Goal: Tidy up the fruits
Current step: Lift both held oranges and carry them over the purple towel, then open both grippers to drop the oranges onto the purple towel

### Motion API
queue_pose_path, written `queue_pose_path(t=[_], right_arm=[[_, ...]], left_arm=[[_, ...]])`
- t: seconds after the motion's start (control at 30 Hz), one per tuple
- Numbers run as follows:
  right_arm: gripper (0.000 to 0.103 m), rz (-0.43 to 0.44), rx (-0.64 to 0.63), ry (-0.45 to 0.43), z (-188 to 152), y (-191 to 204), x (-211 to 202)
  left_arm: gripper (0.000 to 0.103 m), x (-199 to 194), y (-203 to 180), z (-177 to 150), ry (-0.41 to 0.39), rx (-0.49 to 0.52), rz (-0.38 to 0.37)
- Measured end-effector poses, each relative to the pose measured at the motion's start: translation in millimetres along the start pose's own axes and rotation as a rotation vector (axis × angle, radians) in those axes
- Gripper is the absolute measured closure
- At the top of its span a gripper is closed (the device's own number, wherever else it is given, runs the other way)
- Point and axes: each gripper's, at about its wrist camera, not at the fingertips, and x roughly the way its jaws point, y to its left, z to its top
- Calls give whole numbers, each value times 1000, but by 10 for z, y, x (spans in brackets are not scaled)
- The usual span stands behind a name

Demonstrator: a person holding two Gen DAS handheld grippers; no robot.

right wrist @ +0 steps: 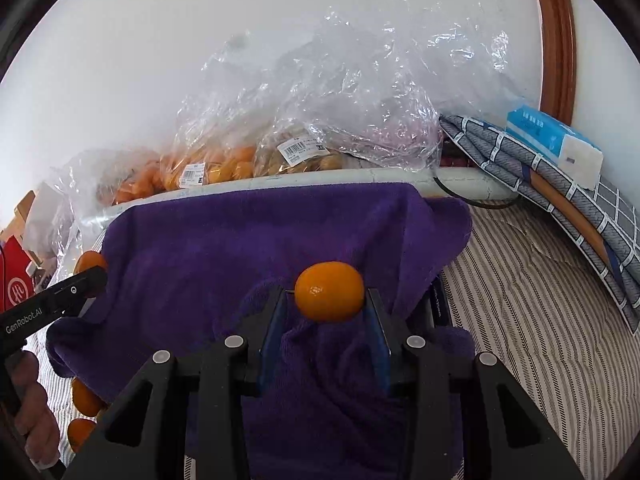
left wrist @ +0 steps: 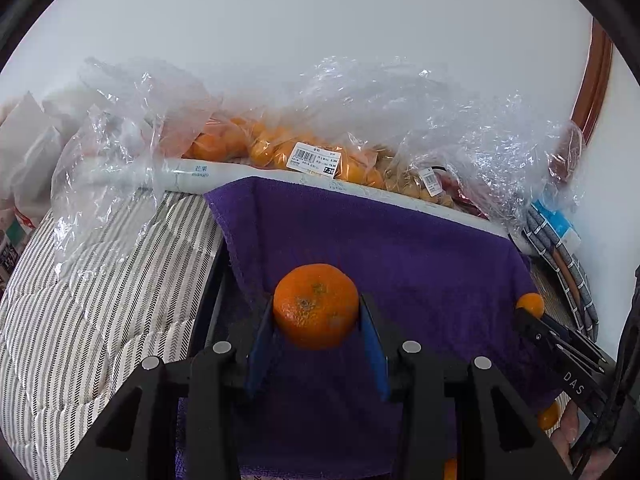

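Two oranges are gripped, one per gripper: the left gripper (left wrist: 316, 312) has its blue-padded jaws clamped on a rough-skinned mandarin (left wrist: 316, 306), the right gripper (right wrist: 328, 300) has its jaws pinched on a smoother, smaller orange (right wrist: 330, 291). Both fruits hang just above a purple towel (left wrist: 400, 248) draped over a raised frame; can't tell if either touches the cloth. Loose oranges (right wrist: 84, 398) sit beside the towel's lower left edge in the right wrist view, next to a hand (right wrist: 34, 412) on the other gripper's handle. Behind the towel, a white box edge marked "mango" (left wrist: 200, 170) carries clear plastic bags (left wrist: 360, 120) of small oranges (left wrist: 276, 148) and brownish fruit (right wrist: 296, 160), with price labels. Striped bedding (left wrist: 100, 300) lies underneath. A folded grey checked cloth (right wrist: 560, 184) and a blue tissue pack (right wrist: 556, 140) lie off to the right, against the white wall.
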Motion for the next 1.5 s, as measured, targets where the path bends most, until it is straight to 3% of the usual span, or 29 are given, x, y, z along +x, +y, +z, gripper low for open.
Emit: queue_pose_path(t=[0.53, 0.83, 0.9, 1.1, 1.23, 1.5], right_arm=[[63, -8, -11, 57, -36, 33, 107], [39, -6, -5, 9, -20, 17, -28], [38, -14, 2, -7, -15, 4, -68], [34, -17, 5, -24, -6, -14, -140], [34, -15, 9, -45, -6, -11, -169], [34, -42, 11, -96, 7, -41, -275]], left_arm=[[63, 136, -11, 0, 69, -3, 8], [63, 142, 4, 0, 73, -9, 14], [63, 138, 7, 1, 72, -14, 11], [63, 75, 5, -5, 44, -12, 13], [55, -10, -20, 6, 5, -6, 12], [52, -128, -59, 0, -46, 5, -3]])
